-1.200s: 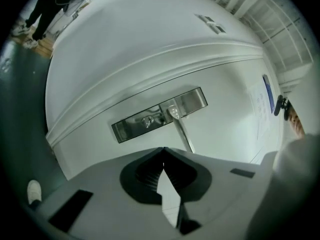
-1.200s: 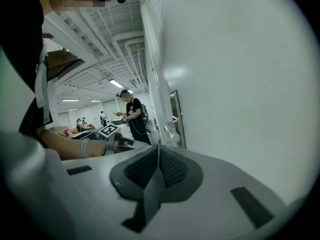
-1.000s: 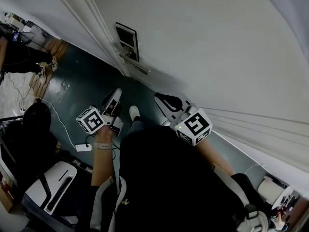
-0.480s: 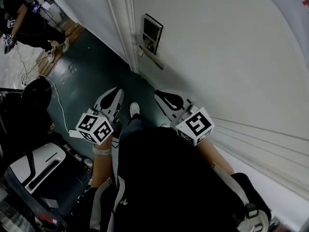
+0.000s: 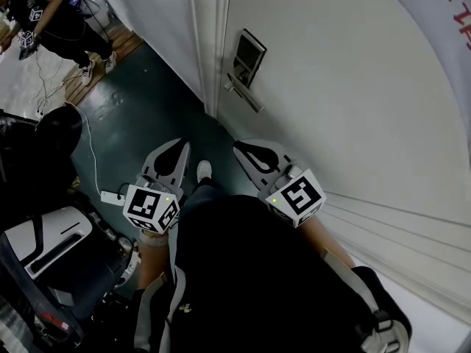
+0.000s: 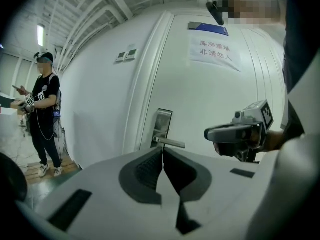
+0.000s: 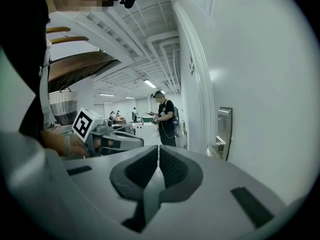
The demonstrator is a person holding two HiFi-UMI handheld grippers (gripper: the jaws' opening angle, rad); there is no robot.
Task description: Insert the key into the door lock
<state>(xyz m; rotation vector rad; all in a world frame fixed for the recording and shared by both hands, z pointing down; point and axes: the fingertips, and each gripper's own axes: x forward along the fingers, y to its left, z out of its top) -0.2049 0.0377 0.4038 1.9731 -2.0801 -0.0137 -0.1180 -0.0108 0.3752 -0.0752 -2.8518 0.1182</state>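
The lock plate point(image 5: 250, 56) sits on the white door point(image 5: 346, 87) close to its frame-side edge. Its long axis is upright, and the lever handle point(image 5: 245, 95) juts level from its lower part, away from the frame. No keyhole can be made out on it at this range.

Both grippers hang below the lock plate and well apart from it, near the person's waist. The left gripper point(image 5: 171, 157) is below and toward the frame side. In the left gripper view its jaws are pressed together, and the lock plate point(image 6: 161, 126) stands almost straight ahead, just above their tips, so this gripper is aimed at it. The right gripper point(image 5: 257, 154) is nearly straight below the lock plate and closer to the door. Its jaws are also closed, but in its own view the lock plate point(image 7: 224, 129) lies off to the right, so it points along the door, not at it.

No key shows between either pair of jaws or anywhere else. Judging by this, the insertion is not under way, and the left gripper would need the lesser turn to reach the lock plate.
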